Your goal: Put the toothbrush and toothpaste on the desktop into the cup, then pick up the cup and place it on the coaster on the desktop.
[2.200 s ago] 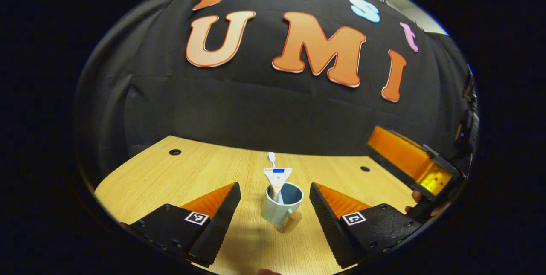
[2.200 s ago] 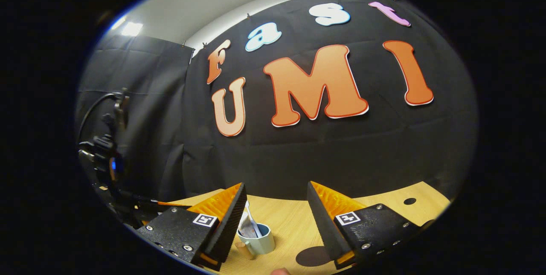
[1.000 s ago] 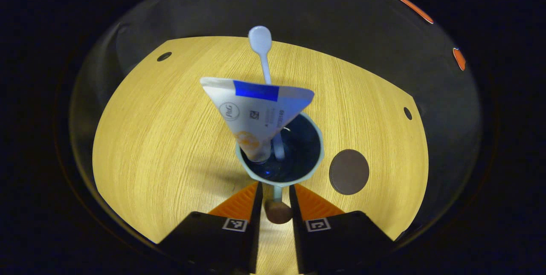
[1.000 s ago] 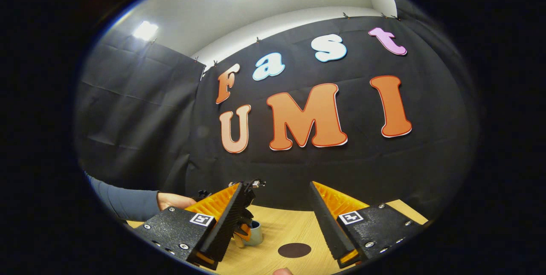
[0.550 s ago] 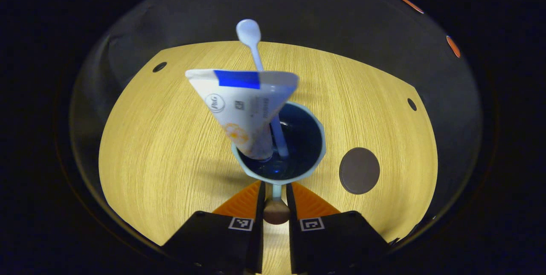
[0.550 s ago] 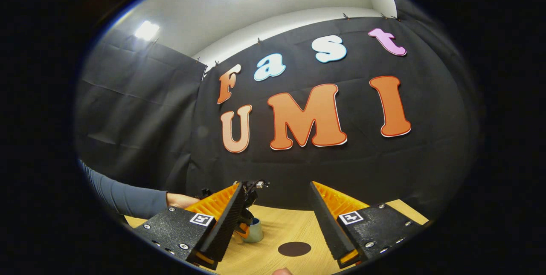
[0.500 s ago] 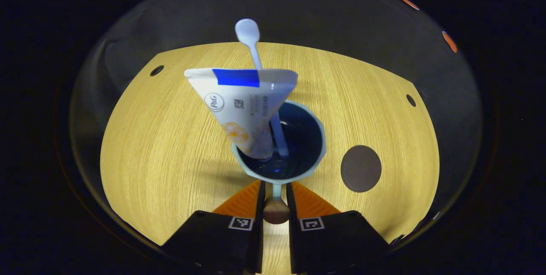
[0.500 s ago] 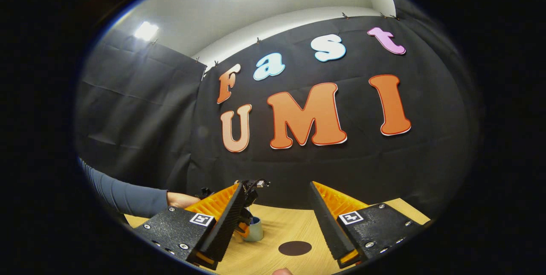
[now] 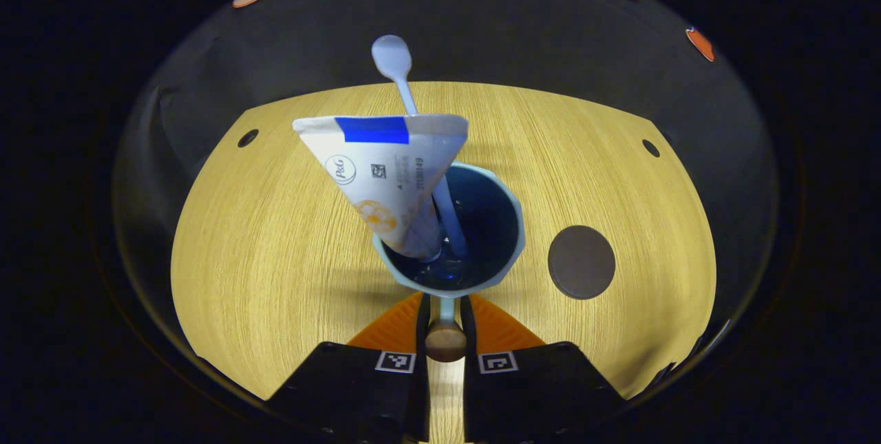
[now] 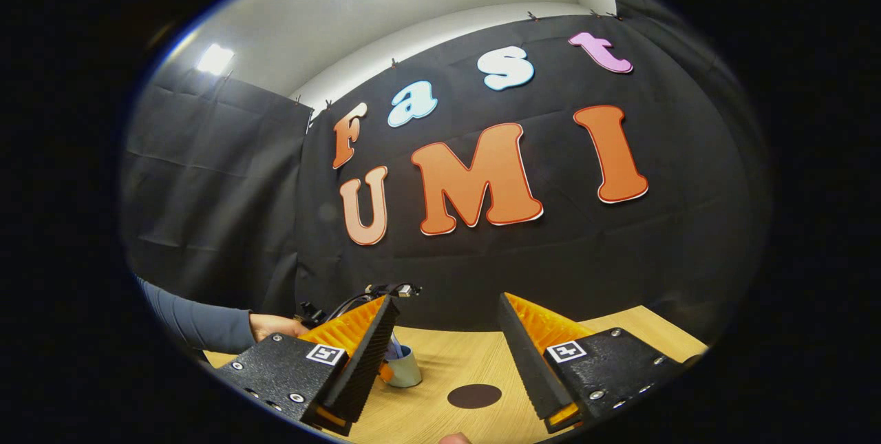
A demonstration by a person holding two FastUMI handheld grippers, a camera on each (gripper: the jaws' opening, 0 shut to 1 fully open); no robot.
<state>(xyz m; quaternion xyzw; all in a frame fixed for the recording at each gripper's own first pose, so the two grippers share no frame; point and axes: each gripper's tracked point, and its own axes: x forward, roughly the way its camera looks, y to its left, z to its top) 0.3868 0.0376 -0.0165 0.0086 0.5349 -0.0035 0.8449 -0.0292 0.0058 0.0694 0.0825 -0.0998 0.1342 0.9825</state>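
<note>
Pale blue ceramic cup [image 9: 451,234] with dark blue inside, held over the light wood-grain bench [image 9: 275,244] near its middle, mouth up toward the camera. Inside, a white squeezed toothpaste tube [image 9: 385,175], cap end down, flat crimped end up and leaning left; behind it a white plastic toothbrush [image 9: 413,127], long axis near upright, rounded end topmost. Left tool [image 9: 444,334] pinching the cup's round wooden handle [image 9: 445,342], fingers pressed close on either side. Dark round flat coaster [image 9: 581,261] just right of the cup, apart from it, bare bench all round. Small holes near the bench's far corners. Right tool [image 10: 444,334] spread wide, gripping nothing, raised over the near edge; cup [image 10: 405,367] and coaster [image 10: 474,396] low between its fingers; a sleeved hand [image 10: 272,325] at left.
</note>
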